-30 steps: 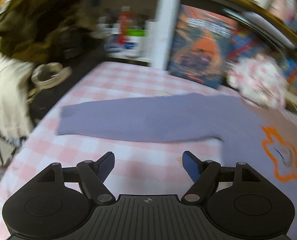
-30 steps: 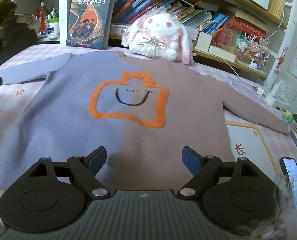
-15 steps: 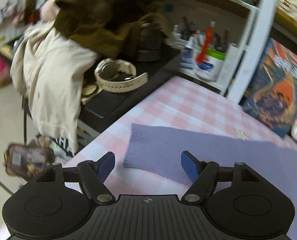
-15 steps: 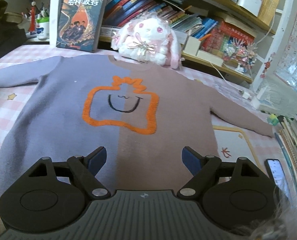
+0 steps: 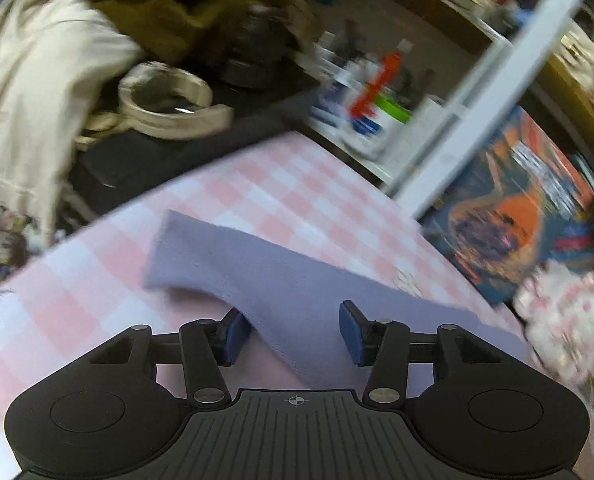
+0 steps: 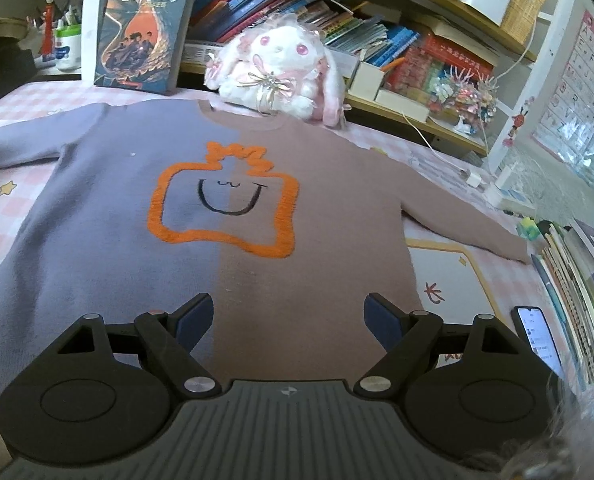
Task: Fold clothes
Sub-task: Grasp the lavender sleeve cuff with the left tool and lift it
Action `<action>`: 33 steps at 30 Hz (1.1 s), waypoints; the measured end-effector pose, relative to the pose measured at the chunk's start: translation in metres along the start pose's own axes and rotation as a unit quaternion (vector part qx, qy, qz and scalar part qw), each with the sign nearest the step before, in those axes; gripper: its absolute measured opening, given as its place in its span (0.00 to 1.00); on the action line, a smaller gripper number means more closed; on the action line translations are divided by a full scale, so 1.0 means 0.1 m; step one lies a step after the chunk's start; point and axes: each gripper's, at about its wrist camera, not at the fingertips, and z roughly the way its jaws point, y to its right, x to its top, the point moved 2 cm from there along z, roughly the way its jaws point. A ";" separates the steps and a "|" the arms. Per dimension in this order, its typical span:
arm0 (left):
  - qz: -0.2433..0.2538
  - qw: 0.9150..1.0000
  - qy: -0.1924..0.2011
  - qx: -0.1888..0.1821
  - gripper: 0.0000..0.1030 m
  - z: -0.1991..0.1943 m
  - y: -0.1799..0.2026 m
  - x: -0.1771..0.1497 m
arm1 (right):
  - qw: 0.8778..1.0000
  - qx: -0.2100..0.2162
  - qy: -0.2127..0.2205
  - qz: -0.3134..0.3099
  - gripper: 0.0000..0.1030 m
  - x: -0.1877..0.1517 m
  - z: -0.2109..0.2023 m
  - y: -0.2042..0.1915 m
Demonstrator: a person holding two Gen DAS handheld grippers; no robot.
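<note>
Only the right wrist view shows the whole sweater [image 6: 225, 216]: it lies flat on the pink checked tablecloth [image 6: 5, 208], the neck toward the far edge by the plush rabbit [image 6: 281, 68], the sleeves stretched out to left and right. It is soft knit, half lilac and half brown, with a fuzzy orange outline. The right gripper [image 6: 287, 320] hovers over the hem, jaws spread. The left wrist view shows only the lilac sleeve [image 5: 281, 280], whose cuff points to the left edge. The left gripper [image 5: 295, 330] is spread around this sleeve, not pinching.
</note>
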 end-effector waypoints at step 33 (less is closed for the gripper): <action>0.162 0.976 0.073 -0.125 0.03 -0.64 2.22 -0.24 | 0.996 0.086 0.020 0.008 0.79 -0.01 0.25 0.83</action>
